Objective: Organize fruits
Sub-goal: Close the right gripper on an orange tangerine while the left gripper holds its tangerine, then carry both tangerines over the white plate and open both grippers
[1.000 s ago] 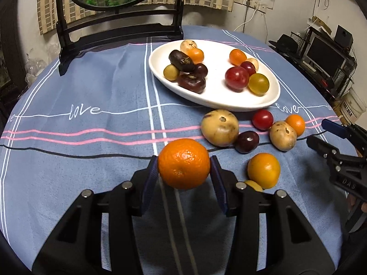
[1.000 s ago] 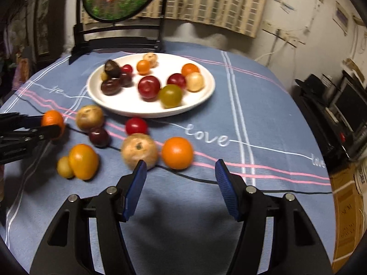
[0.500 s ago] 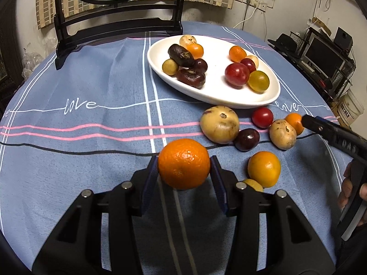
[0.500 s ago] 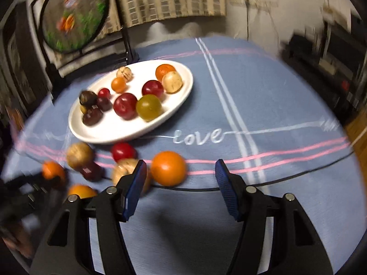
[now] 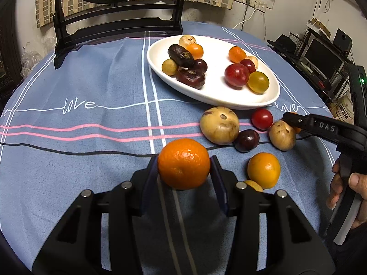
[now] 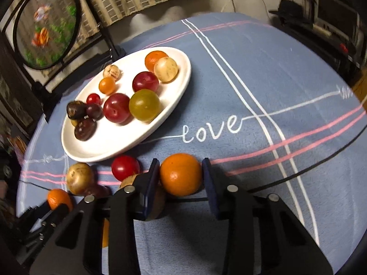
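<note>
My left gripper (image 5: 184, 168) is shut on a big orange (image 5: 184, 163) and holds it just above the blue cloth. My right gripper (image 6: 180, 176) has its jaws closing on a small orange (image 6: 180, 174) that sits on the cloth; both pads touch its sides. In the left wrist view one finger (image 5: 321, 126) of the right gripper reaches in from the right. The white oval plate (image 5: 218, 96) (image 6: 110, 142) carries several fruits in two clusters. Loose in front of it lie a tan fruit (image 5: 219, 125), a red tomato (image 5: 262, 119), a dark plum (image 5: 246, 140) and a yellow-orange fruit (image 5: 263, 170).
A black chair back (image 5: 114, 25) stands at the table's far edge. A person's hand (image 5: 353, 183) grips the right tool's handle at the right. Shelves with electronics (image 5: 321, 52) line the wall to the right. Bare blue cloth (image 5: 80, 80) spreads left of the plate.
The right gripper has rolled and come in over the small orange, and its jaws have narrowed around it. The left gripper has kept still with the big orange.
</note>
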